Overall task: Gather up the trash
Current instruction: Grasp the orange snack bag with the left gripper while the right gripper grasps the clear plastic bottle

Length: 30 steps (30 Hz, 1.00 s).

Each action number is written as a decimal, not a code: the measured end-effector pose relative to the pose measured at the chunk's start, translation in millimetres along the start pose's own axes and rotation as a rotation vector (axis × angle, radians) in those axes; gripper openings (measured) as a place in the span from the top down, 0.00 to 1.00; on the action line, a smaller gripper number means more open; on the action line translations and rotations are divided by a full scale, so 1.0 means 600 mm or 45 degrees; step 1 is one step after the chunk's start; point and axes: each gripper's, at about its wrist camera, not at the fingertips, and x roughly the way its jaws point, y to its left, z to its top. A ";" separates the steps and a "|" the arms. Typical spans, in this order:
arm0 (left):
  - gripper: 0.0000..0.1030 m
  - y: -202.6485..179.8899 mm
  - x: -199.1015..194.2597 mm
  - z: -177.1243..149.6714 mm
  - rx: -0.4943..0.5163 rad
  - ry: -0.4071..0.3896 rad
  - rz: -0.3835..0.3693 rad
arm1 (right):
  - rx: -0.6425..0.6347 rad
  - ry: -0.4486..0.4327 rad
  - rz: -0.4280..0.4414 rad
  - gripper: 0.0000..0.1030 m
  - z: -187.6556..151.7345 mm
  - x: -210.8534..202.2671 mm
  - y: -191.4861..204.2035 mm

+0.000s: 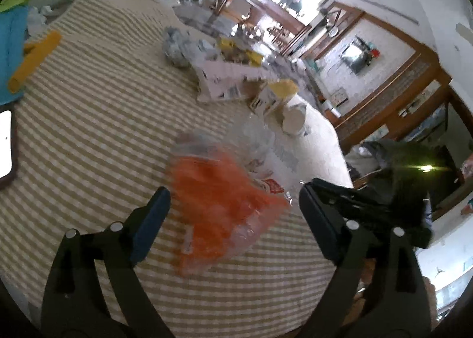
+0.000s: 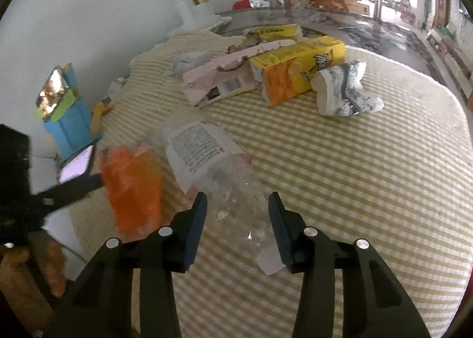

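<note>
Collecting has barely begun: your left tongs [image 1: 235, 208] gape around the orange bag [image 1: 218, 208], ungripped; your right tongs [image 2: 236, 214] straddle clear plastic wrap [image 2: 236, 190], half-closed, grip uncertain. Cartons [image 2: 298, 69] remain at 12 o'clock on the surface [image 2: 369, 190].

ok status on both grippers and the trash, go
Left gripper open around orange bag. Right gripper open, clear wrapper between fingers. Yellow box, crumpled cup uncollected on checked cloth.
</note>
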 end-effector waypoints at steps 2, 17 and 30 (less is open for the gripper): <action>0.16 -0.005 0.014 0.001 0.011 0.013 0.015 | 0.015 0.017 0.100 0.57 -0.002 -0.006 0.000; 0.45 0.045 0.032 -0.001 -0.114 0.063 0.070 | -0.008 -0.111 -0.101 0.23 0.023 0.032 0.011; 0.45 0.026 0.040 -0.012 -0.086 0.086 0.064 | -0.108 -0.033 -0.118 0.44 0.012 0.062 0.041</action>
